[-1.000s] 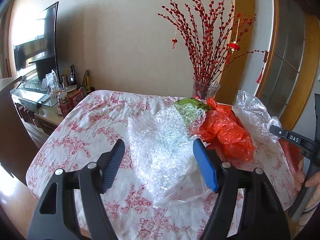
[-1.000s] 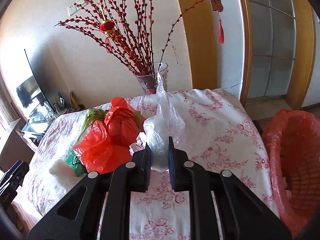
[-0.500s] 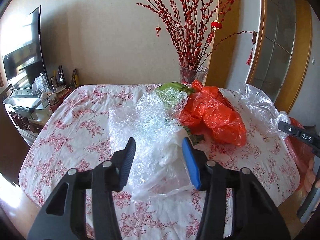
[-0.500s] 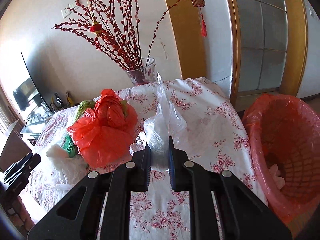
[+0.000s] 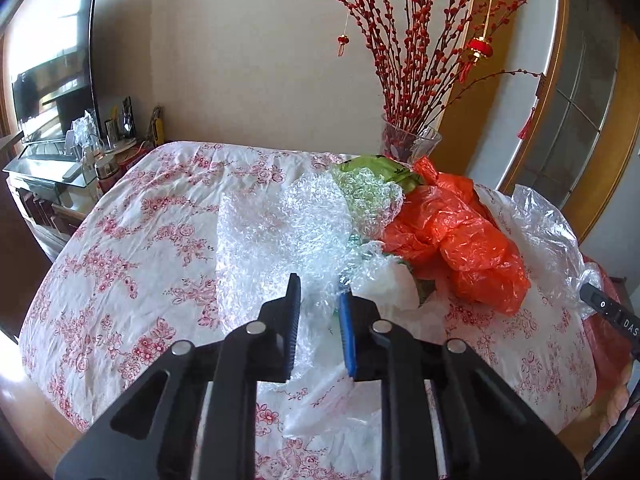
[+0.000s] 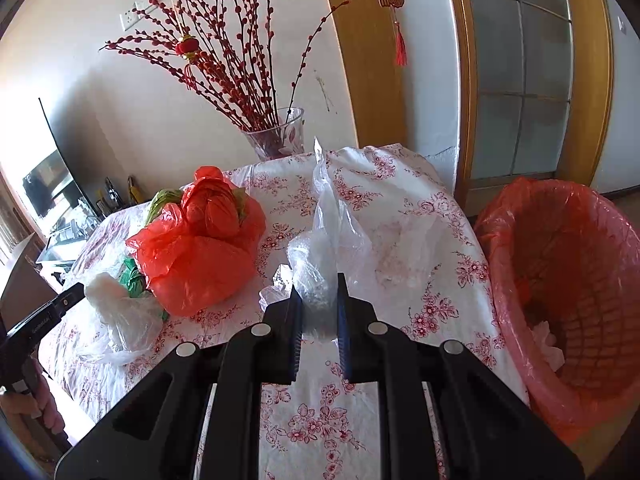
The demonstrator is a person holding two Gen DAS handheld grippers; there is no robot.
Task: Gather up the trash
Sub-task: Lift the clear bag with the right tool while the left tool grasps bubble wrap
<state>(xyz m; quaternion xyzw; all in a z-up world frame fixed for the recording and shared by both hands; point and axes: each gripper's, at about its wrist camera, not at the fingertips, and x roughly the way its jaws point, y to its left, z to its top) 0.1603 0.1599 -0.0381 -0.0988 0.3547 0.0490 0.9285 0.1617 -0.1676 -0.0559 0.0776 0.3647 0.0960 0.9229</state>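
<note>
A sheet of clear bubble wrap lies on the flowered tablecloth. My left gripper is shut on its near edge. Beside it lie an orange plastic bag, a green bag and a white bag. My right gripper is shut on a clear plastic bag that stands up from the table. The orange bag lies to its left. A trash basket lined with an orange bag stands on the floor at the right, with some white trash inside.
A glass vase of red branches stands at the table's far edge. A TV and a cluttered stand are at the left. A wooden-framed glass door is behind the basket. The other gripper's body shows at the edge.
My left gripper has closed from wide open onto the bubble wrap. My right gripper has carried the clear bag to the right, and the trash basket has come more into view.
</note>
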